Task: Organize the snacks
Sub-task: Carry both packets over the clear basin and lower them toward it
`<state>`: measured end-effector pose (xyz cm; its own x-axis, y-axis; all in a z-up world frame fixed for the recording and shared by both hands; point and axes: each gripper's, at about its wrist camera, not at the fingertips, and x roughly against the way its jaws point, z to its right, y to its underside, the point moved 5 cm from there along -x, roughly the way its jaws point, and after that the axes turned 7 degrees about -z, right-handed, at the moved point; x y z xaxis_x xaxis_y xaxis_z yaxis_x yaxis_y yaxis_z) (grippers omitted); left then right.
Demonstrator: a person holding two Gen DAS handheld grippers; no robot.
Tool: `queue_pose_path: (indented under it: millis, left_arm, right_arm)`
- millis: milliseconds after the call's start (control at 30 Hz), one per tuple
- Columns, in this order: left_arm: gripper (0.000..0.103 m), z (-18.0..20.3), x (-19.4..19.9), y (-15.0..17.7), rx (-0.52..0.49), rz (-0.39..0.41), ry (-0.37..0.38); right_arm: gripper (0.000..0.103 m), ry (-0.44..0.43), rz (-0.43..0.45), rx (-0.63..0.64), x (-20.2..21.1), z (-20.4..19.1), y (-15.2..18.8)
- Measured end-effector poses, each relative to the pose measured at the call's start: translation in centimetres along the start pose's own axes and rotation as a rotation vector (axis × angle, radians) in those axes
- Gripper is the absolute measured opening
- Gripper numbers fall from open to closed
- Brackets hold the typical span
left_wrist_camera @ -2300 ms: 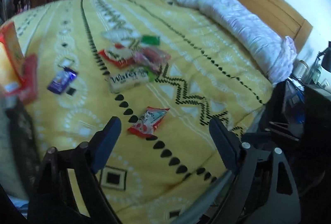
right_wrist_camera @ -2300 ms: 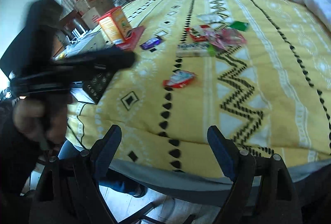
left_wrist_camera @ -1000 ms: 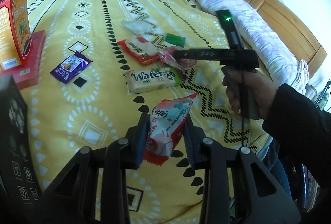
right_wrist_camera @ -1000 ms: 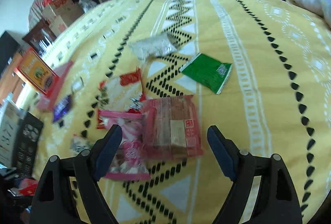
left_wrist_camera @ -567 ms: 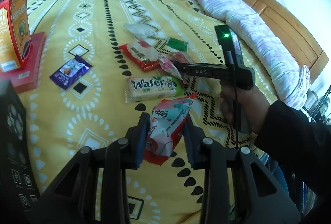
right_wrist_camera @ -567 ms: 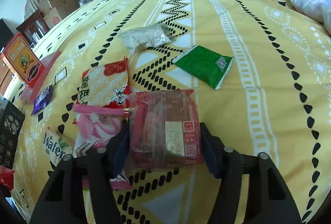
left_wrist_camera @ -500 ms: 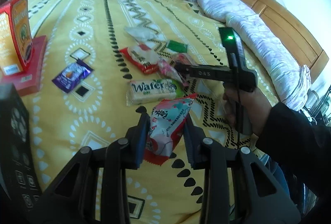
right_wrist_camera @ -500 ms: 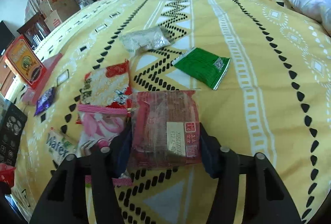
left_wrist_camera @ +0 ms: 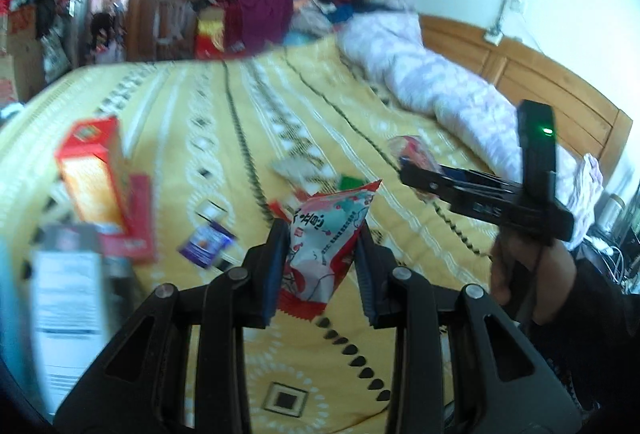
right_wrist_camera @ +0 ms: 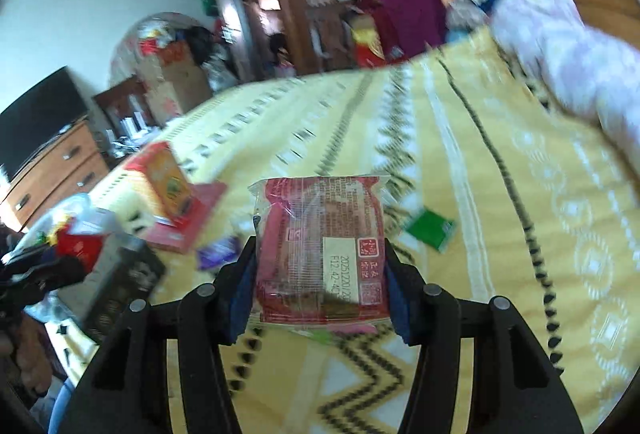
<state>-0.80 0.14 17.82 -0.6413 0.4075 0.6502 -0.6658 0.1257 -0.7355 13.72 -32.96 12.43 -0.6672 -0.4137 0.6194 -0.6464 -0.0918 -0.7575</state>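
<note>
Above the yellow bedspread (left_wrist_camera: pixel 400 218), my left gripper (left_wrist_camera: pixel 321 262) clamps a red-and-white snack bag (left_wrist_camera: pixel 328 234) and my right gripper (right_wrist_camera: pixel 320 286) a red cake packet (right_wrist_camera: pixel 320 250), both lifted clear for sorting.

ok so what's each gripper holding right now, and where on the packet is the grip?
Left gripper: red-and-white snack packet, pinched across its lower half, top corner sticking up free. Right gripper: red clear-wrapped packet, clamped at both side edges, lower half.

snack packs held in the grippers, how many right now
2. A red-and-white pack is clamped in the left gripper, and a dark red pack in the right gripper. Other packs lie on the bed, some blurred or hidden.
</note>
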Motion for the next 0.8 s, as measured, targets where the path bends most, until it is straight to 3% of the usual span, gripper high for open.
queue_pose_path:
  millis: [367,667,800]
  left_arm:
    - [0.033,-10.3,10.7,-1.7,0.15,0.183,-0.213]
    - [0.033,-19.1,18.5,-0.2,0.3,0.293,-0.393]
    - [0.033,-22.0,20.3,1.1,0.362,0.304,-0.454]
  right_arm:
    - [0.06,-0.159,0.114,0.177,4.3,-14.2,-6.1]
    - [0.06,-0.298,0.139,0.318,4.4,-27.4,-8.5]
    - [0.06,-0.371,0.132,0.357,4.1,-32.8,-8.7]
